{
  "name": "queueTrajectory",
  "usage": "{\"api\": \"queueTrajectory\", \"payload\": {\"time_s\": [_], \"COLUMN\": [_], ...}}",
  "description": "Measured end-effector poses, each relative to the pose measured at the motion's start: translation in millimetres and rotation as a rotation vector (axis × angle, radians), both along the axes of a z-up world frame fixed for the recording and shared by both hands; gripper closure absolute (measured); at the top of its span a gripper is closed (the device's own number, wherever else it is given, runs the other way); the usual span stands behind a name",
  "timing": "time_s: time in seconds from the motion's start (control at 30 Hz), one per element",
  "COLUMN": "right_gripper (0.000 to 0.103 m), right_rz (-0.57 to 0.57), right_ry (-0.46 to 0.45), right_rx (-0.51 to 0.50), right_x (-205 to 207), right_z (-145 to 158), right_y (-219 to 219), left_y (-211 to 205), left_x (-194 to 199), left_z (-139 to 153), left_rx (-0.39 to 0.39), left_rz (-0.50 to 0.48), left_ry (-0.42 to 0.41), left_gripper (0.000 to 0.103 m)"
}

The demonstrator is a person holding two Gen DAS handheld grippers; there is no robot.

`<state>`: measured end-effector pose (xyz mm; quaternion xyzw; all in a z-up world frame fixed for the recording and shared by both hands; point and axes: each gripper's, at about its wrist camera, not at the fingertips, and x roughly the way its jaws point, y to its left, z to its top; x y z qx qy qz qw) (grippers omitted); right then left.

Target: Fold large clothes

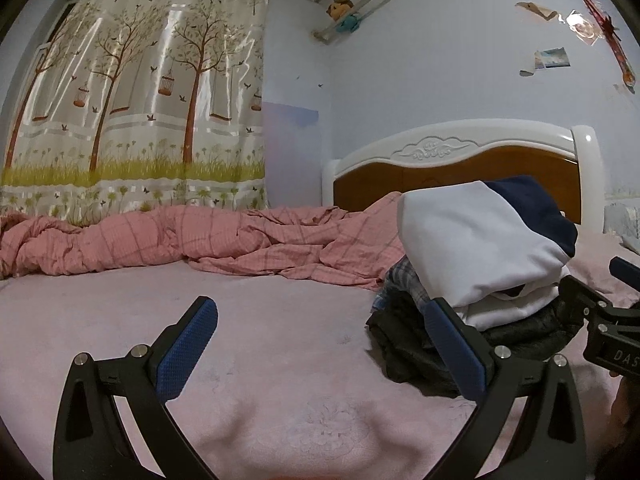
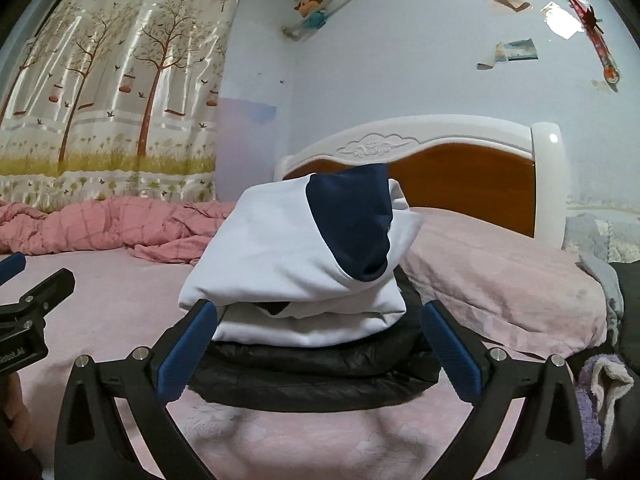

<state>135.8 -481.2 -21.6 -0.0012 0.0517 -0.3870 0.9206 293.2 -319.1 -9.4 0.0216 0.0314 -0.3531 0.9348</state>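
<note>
White hoodie (image 2: 288,256) folded on top of a black jacket (image 2: 312,376), on the bed (image 2: 280,448); right gripper (image 2: 320,344) wide open, just in front of the pile; left gripper (image 1: 320,344) wide open left of the pile, holding nothing; maybe a checked shirt (image 1: 400,280) under the hoodie.

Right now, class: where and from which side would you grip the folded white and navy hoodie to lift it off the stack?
Grip the white and navy hoodie at its thick front folded edge, probably coming in low from the near side with the right claw. That edge overhangs the black jacket and faces the open jaws.
</note>
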Motion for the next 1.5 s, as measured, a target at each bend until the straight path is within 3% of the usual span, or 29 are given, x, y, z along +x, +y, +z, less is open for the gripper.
{"api": "queueTrajectory", "payload": {"time_s": [0.3,1.5], "right_gripper": [0.000,0.000], "right_rz": [-0.009,-0.008], "right_ry": [-0.004,0.008], "right_rx": [-0.012,-0.022], "right_x": [-0.5,2.6], "right_z": [2.0,1.9], "right_y": [0.8,-2.9], "left_y": [0.3,4.3], "left_x": [6.3,2.6], "left_z": [-0.3,0.2], "left_rx": [0.005,0.004], "left_rz": [-0.007,-0.001], "left_ry": [0.031,0.006], "left_gripper": [0.000,0.000]}}
